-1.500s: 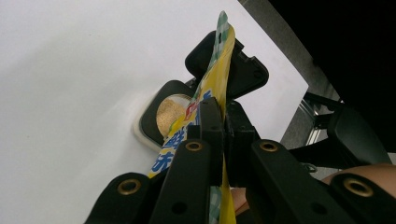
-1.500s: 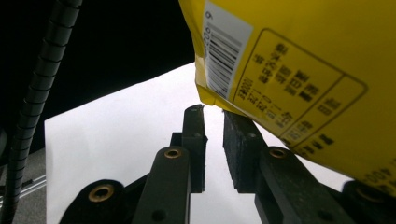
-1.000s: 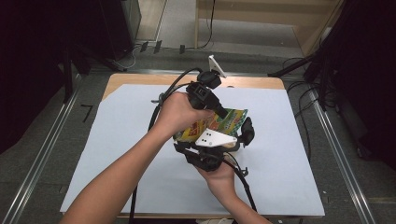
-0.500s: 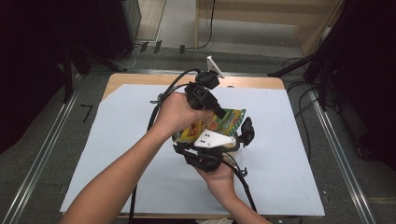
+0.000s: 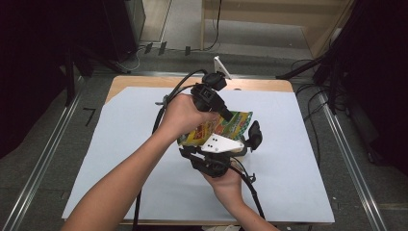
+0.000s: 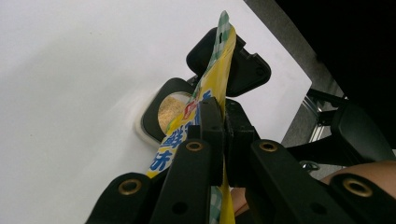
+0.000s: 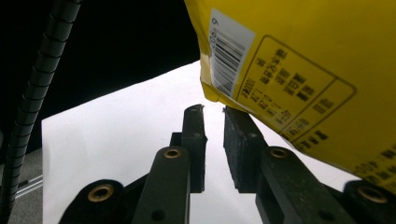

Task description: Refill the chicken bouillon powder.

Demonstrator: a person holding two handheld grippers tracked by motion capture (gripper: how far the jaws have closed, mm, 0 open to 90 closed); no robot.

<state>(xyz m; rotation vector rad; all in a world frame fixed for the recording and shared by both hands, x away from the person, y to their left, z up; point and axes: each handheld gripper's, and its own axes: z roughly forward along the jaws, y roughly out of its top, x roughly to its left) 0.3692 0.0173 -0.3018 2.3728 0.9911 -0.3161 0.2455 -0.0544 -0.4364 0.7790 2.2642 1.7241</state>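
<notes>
High view gives me the room first: dark equipment on both sides, grey floor with metal rails, cables trailing behind the table point(image 5: 144, 83). Its wooden top shows as a strip at the far edge; the rest lies under a large white sheet point(image 5: 298, 159). A small white object stands at the far edge, too small for me to identify.

Over the middle of the sheet I have both hands close together. The left gripper point(image 5: 222, 115) comes down from the far side, and my left hand covers most of its body. In the left gripper view its jaws are pinched tight on the edge of the yellow snack bag point(image 6: 212, 93), which runs edge-on between them. Beyond it another pair of black pads sits either side of the bag's upper end; I cannot tell whether they press it.

The right gripper point(image 5: 240, 144) sits on the near side, its grey plate hiding part of the bag. In the right gripper view its jaws stand a narrow gap apart with nothing between them; the bag's barcoded back hangs above and is cut off by the frame.
</notes>
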